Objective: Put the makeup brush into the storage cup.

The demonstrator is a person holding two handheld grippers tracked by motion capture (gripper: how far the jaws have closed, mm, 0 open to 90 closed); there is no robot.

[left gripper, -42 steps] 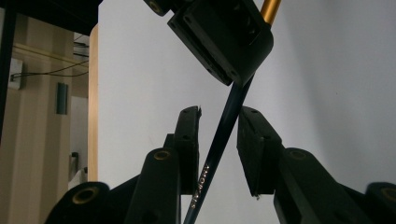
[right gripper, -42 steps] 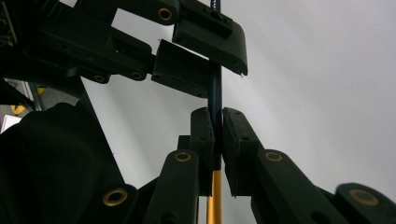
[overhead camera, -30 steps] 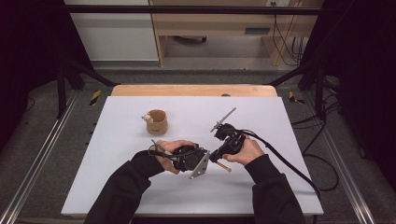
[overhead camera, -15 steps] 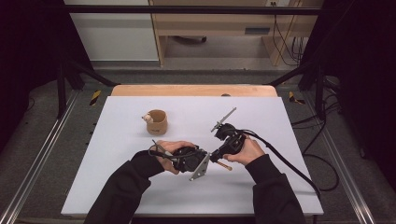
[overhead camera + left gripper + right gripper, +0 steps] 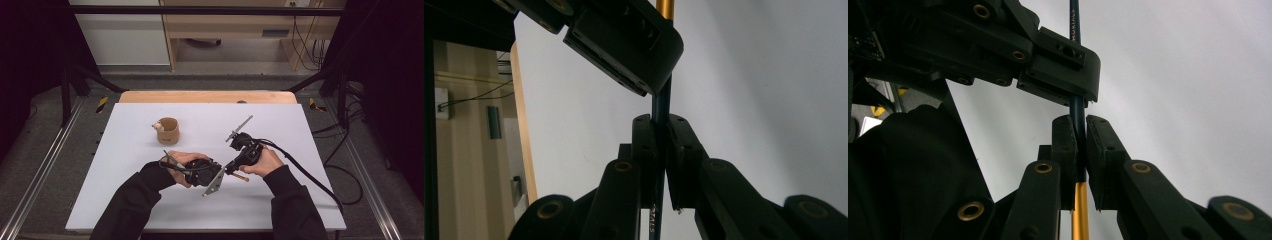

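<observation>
The left gripper (image 5: 660, 150) has just been closing, and now its jaws pinch in on the dark shaft of the slim paintbrush (image 5: 662, 107) running between them. In the high view the left gripper (image 5: 220, 172) sits a touch tighter against the right gripper (image 5: 231, 169) than a second ago, the two meeting nose to nose over the white table (image 5: 125, 200).

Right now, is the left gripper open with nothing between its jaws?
No: in the left gripper view the left gripper is closed on a thin dark-blue pen with a gold end.
</observation>
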